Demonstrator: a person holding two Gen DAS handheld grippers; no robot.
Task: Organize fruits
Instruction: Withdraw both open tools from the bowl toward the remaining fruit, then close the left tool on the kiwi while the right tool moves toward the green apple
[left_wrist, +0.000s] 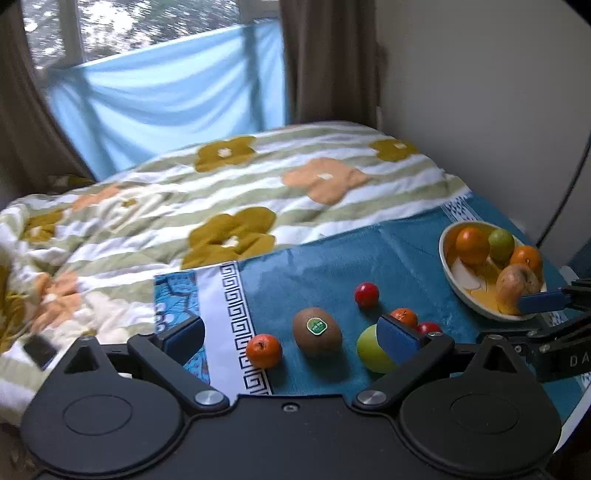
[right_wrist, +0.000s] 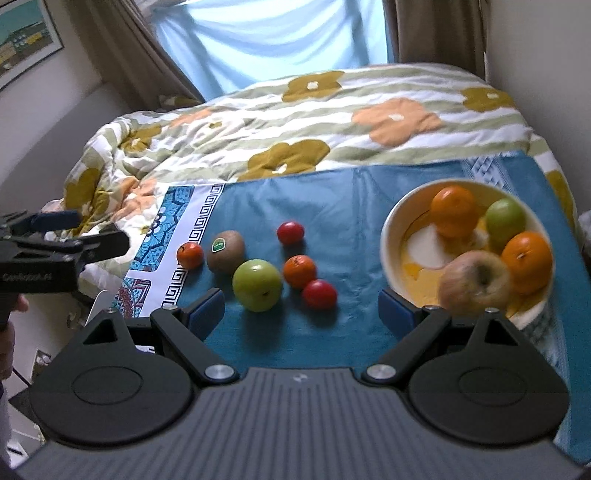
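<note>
Both grippers hang low over the blue cloth (right_wrist: 332, 192) with nothing between their fingers: the right gripper (right_wrist: 302, 312) has its blue pads spread wide, and the left gripper (left_wrist: 291, 334) is spread just as wide. Seen from the right wrist, the cream bowl (right_wrist: 391, 240) sits at about two o'clock and already holds four pieces: an orange (right_wrist: 453, 210) at the back, a green apple (right_wrist: 505, 220) beside it, a second orange (right_wrist: 526, 256) at the right rim and a pale, russet apple (right_wrist: 474, 282) at the front. Six pieces lie loose on the cloth, clustered around eleven to twelve o'clock: a large green apple (right_wrist: 257, 284) nearest the fingers, a stickered kiwi (right_wrist: 226, 251) just behind it, a small mandarin (right_wrist: 190, 254) at the cloth's patterned border, a second mandarin (right_wrist: 300, 271) touching or nearly touching a red tomato (right_wrist: 319, 294), and another tomato (right_wrist: 290, 233) set apart further back. By count the job looks somewhat under half done, if the bowl is the intended home. The green apple, closest to the right gripper's open fingers, seems the likeliest next pick.
</note>
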